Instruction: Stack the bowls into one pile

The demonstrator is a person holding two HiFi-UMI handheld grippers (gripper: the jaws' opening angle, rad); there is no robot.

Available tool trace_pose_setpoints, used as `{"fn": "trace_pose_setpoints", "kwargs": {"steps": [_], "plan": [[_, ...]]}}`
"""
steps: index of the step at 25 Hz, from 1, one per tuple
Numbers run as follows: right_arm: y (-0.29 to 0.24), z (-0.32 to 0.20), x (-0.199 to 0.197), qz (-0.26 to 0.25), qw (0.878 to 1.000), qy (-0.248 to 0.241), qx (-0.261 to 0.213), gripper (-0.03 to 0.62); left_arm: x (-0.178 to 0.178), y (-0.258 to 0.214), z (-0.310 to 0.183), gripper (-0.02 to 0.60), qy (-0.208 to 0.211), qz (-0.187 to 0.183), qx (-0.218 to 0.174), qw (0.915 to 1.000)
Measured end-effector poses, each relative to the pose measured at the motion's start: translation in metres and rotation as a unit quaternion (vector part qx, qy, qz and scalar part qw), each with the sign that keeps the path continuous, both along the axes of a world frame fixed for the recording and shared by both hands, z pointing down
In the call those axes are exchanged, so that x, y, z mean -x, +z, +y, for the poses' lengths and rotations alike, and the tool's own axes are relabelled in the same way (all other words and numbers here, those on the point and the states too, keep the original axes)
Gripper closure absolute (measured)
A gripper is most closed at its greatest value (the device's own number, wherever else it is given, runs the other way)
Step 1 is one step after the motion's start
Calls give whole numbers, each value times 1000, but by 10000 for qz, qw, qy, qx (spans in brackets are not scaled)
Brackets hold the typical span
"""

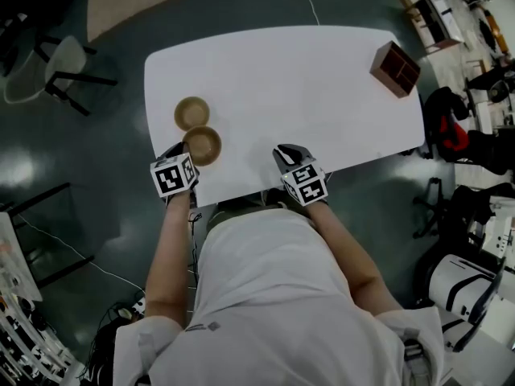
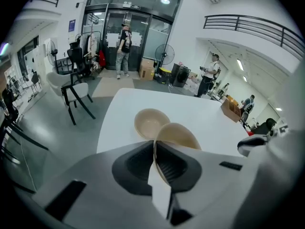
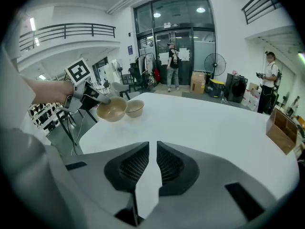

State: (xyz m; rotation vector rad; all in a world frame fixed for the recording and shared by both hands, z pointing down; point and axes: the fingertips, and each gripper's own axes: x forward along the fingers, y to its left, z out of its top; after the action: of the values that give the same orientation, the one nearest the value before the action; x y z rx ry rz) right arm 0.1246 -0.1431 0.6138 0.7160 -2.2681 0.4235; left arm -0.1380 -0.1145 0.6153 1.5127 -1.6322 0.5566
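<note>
Two tan bowls are at the left end of the white table point(image 1: 322, 95). The far bowl point(image 1: 191, 112) point(image 2: 148, 122) rests on the tabletop. The near bowl point(image 1: 203, 145) point(image 2: 177, 134) is tilted and raised a little, just beside the far one. My left gripper point(image 1: 180, 149) point(image 2: 155, 145) is shut on its near rim. The right gripper view shows that held bowl point(image 3: 112, 109) next to the far bowl point(image 3: 135, 108). My right gripper point(image 1: 288, 153) point(image 3: 152, 149) hovers over the table's front edge. Its jaws stand a narrow gap apart with nothing between them.
A brown wooden box point(image 1: 394, 68) point(image 3: 284, 129) sits at the table's far right corner. A chair point(image 1: 68, 69) stands on the floor left of the table. Several people stand in the background near glass doors, away from the table.
</note>
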Motion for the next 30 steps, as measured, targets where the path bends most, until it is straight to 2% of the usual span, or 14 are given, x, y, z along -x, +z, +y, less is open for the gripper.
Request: {"fn": "trace_pose_setpoints", "kwargs": {"steps": [7, 14, 22, 30], "plan": [[-6, -11, 9, -90, 10000, -28, -16, 533, 22, -16, -28, 561, -215, -70, -103, 9997], [-7, -16, 9, -78, 10000, 6, -11, 533, 40, -7, -52, 560, -474, 75, -90, 9988], [-6, -13, -6, 36, 9997, 252, 32, 534, 57, 10, -69, 558, -649, 83, -7, 9979], [-4, -9, -31, 143, 9984, 536, 41, 533, 61, 28, -84, 554, -621, -24, 100, 9980]]}}
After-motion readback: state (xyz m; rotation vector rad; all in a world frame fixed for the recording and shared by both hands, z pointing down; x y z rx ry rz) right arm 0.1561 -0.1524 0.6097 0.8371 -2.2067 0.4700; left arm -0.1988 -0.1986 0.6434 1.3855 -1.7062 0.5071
